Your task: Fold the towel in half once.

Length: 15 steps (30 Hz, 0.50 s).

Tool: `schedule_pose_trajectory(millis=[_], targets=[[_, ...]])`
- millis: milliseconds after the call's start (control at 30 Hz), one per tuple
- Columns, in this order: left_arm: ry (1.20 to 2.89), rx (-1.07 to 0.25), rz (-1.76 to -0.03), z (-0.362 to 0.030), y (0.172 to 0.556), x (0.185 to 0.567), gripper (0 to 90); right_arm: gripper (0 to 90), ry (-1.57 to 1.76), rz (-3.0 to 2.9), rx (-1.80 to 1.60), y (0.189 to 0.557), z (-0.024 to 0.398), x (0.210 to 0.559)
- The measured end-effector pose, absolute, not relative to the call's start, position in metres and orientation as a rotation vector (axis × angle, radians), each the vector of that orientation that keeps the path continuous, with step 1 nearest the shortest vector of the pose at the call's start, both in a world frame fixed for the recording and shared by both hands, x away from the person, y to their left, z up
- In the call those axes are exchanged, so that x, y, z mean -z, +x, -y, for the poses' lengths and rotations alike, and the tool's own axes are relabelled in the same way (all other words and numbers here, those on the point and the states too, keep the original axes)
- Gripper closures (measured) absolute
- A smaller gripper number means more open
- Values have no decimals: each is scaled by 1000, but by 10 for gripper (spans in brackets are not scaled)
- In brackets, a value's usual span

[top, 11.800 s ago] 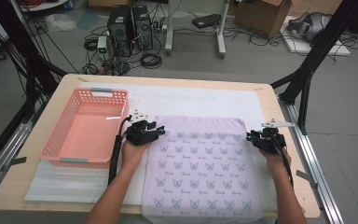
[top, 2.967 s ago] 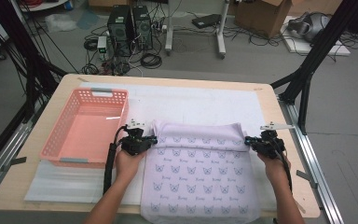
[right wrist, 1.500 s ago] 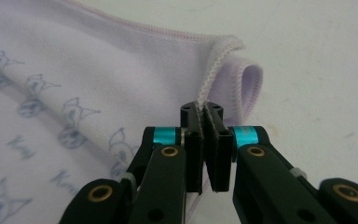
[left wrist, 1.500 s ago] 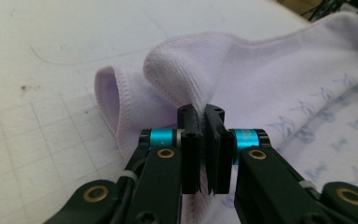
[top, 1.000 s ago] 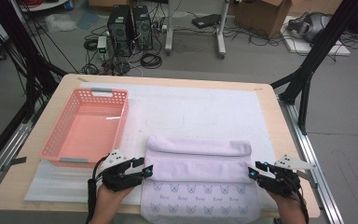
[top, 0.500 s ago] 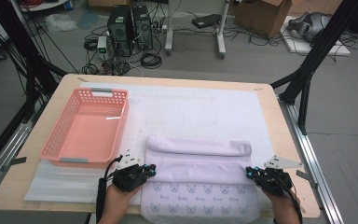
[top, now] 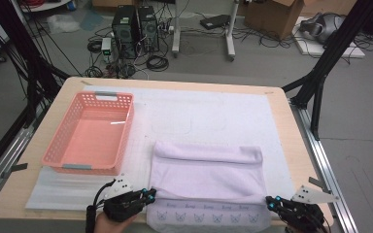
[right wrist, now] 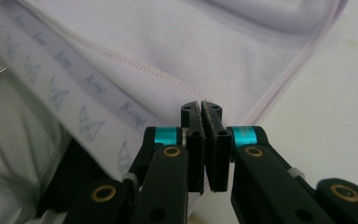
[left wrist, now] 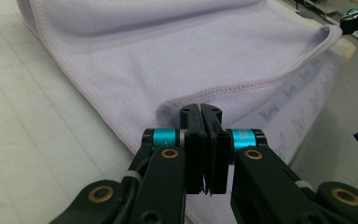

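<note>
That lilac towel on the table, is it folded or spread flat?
Folded. The lilac towel is doubled over, its plain side covering all but a printed strip along the near edge.

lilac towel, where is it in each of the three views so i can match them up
High view: the lilac towel lies folded at the table's near edge, right of the pink basket.
Left gripper view: it fills the upper middle, its corner pinched in the left gripper.
Right gripper view: it spreads across the top, its edge pinched in the right gripper.
Shared landmark: the butterfly-printed strip under the stitched hem.
</note>
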<state>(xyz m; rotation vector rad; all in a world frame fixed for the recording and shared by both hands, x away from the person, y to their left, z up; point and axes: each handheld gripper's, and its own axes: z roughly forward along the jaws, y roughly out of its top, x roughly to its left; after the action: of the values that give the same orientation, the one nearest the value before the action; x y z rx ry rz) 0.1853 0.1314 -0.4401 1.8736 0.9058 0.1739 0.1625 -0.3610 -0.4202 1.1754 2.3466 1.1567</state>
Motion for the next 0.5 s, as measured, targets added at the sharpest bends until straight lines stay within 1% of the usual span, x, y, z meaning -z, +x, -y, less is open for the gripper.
schedule_pose_trajectory(millis=[67, 100, 133, 167, 200, 233, 267, 367, 467, 500], targets=[[1889, -163, -902, -131, 179, 443, 875, 882, 1178, -2368, -1149, 155, 362, 422], [1903, -164, -900, -132, 177, 444, 889, 882, 1178, -2376, -1144, 153, 363, 424], [1906, -163, -896, -133, 176, 445, 887, 874, 1173, -2378, -1140, 151, 364, 425], [1897, -163, -893, -134, 175, 445, 864, 847, 1172, -2383, -1138, 150, 365, 426], [1887, -164, -885, -135, 176, 443, 818, 762, 1181, -2367, -1143, 150, 366, 425], [1868, -173, -887, -135, 178, 441, 734, 697, 1204, -2335, -1155, 151, 368, 424], [1846, -172, -889, -136, 181, 439, 650, 685, 1214, -2310, -1188, 153, 371, 422], [1790, -207, -874, -134, 195, 432, 534, 675, 1193, -2246, -1220, 160, 373, 414], [1765, -231, -892, -130, 215, 427, 491, 675, 1197, -2208, -1208, 176, 371, 412], [1767, -231, -893, -129, 223, 426, 492, 676, 1196, -2198, -1200, 181, 370, 412]])
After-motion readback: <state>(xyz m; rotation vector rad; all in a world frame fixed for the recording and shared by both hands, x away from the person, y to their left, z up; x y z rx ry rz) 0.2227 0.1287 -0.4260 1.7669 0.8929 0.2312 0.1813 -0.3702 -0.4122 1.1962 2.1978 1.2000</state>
